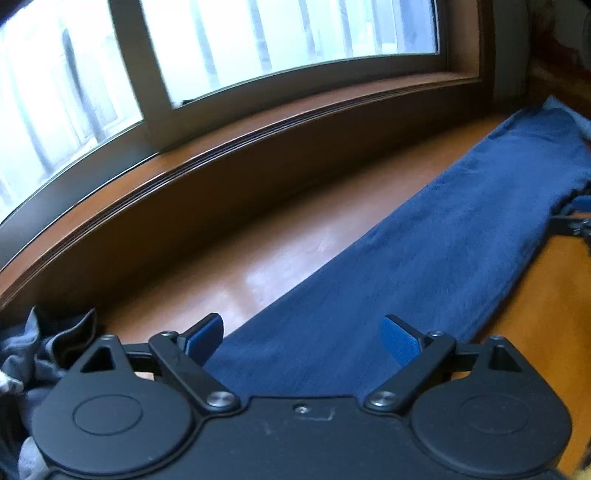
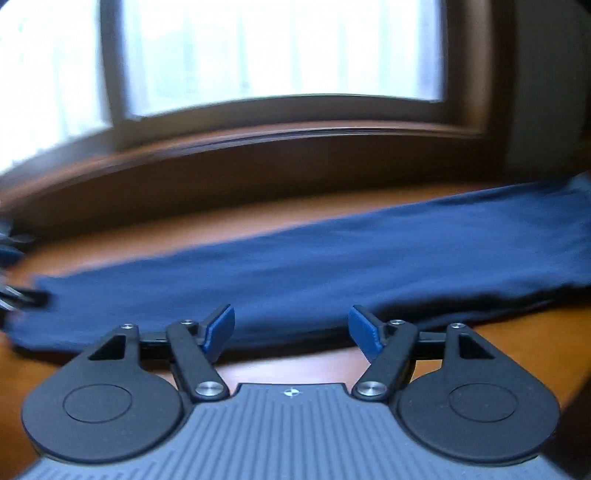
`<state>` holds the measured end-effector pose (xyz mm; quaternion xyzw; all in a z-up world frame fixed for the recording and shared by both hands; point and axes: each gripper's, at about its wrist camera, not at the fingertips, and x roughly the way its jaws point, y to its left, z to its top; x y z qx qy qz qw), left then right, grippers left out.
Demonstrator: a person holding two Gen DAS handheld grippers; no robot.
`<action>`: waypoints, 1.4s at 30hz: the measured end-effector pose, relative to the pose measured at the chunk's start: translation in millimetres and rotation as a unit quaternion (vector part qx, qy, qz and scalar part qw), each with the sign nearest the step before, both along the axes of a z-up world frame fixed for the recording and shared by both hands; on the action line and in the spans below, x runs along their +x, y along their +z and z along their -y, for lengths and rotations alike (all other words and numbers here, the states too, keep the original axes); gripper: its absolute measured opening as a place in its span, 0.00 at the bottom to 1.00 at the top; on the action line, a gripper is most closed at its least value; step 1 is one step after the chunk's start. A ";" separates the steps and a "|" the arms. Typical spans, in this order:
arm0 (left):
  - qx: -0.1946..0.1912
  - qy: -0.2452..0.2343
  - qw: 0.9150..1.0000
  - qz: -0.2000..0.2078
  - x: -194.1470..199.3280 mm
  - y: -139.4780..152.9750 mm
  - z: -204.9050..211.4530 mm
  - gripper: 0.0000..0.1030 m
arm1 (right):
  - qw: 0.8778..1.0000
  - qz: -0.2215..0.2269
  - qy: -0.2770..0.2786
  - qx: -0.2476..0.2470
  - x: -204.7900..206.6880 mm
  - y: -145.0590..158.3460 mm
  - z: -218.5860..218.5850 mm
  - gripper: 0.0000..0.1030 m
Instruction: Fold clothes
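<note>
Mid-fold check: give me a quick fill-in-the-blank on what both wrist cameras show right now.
1. The long folded garment lying on the wooden surface is ____ in colour.
2. The jaws of the left gripper stand ____, with nothing pinched between them.
3. Behind the wooden surface runs a ____ letting in daylight.
4. In the left wrist view, the crumpled grey clothes lie at the ____ edge of the picture.

Missing words: blue; open; window; left

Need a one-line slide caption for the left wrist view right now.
Left gripper open above one end of a long folded blue garment on the wooden table by the window.
</note>
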<state>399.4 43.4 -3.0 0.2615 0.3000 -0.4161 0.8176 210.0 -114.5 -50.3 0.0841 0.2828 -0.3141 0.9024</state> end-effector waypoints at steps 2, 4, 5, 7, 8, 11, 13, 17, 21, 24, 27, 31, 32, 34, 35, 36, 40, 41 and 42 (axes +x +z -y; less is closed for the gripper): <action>0.007 0.012 1.000 -0.009 4.2 -6.6 12.3 0.89 | 1.000 -0.012 -0.009 -0.015 -8.3 -1.3 22.7 0.68; 0.026 0.029 0.999 -0.005 7.9 -14.3 22.7 0.89 | 1.000 0.006 -0.016 -0.002 -15.0 0.1 48.1 0.68; 0.041 0.041 0.998 0.004 9.5 -18.4 27.2 0.89 | 1.000 0.016 -0.022 0.005 -15.9 0.1 59.1 0.68; 0.065 0.061 0.996 0.023 10.3 -24.0 31.6 0.92 | 0.999 0.013 -0.038 0.008 -12.0 -4.3 83.2 0.68; 0.070 0.067 0.995 0.030 9.9 -25.2 31.7 0.96 | 0.999 0.000 -0.044 0.002 -8.3 -9.1 90.0 0.68; 0.082 0.083 0.992 0.046 8.4 -27.8 30.8 1.00 | 0.998 -0.034 -0.052 -0.012 -6.9 -25.2 98.7 0.63; 0.088 0.088 0.991 0.057 6.2 -28.3 27.9 1.00 | 0.998 -0.034 -0.052 -0.013 -15.2 -32.9 96.1 0.64; 0.109 0.091 0.986 0.087 0.4 -27.6 24.2 1.00 | 0.998 -0.031 -0.055 0.000 -22.0 -32.7 91.2 0.64; 0.138 0.101 0.977 0.128 5.5 -30.8 16.3 1.00 | 0.998 -0.035 -0.040 0.016 -14.7 -30.9 86.3 0.66; 0.156 0.121 0.971 0.135 14.3 -31.4 4.6 1.00 | 0.999 -0.035 -0.003 0.024 -8.0 -27.5 78.2 0.64; 0.166 0.143 0.967 0.132 24.7 -30.7 -2.9 1.00 | 1.000 -0.020 -0.003 -0.002 -11.4 -16.8 77.2 0.63; 0.165 0.171 0.964 0.121 31.8 -26.8 1.5 1.00 | 0.995 -0.026 -0.066 -0.064 -34.6 -8.7 109.2 0.65; 0.157 0.178 0.965 0.115 29.5 -24.0 4.7 1.00 | 0.994 -0.032 -0.080 -0.067 -42.1 -11.3 122.5 0.65; 0.133 0.193 0.967 0.099 21.0 -16.4 12.8 0.99 | 0.992 -0.044 -0.101 -0.066 -58.2 -18.1 146.5 0.65; 0.118 0.197 0.969 0.090 12.9 -12.8 18.1 0.99 | 0.991 -0.050 -0.105 -0.060 -65.8 -22.1 154.7 0.65; 0.104 0.198 0.971 0.083 5.8 -9.4 25.9 0.99 | 0.991 -0.056 -0.108 -0.053 -72.9 -26.1 162.3 0.65; 0.061 0.163 0.983 0.064 -33.4 -0.1 78.2 0.99 | 0.996 -0.032 -0.082 -0.036 -100.3 -38.0 171.4 0.70; 0.053 0.150 0.985 0.065 -44.8 0.8 95.6 0.99 | 0.997 -0.028 -0.070 -0.024 -101.9 -33.8 176.3 0.70; 0.046 0.140 0.987 0.066 -53.9 1.0 110.4 0.99 | 0.998 -0.025 -0.057 -0.010 -101.8 -28.0 182.4 0.69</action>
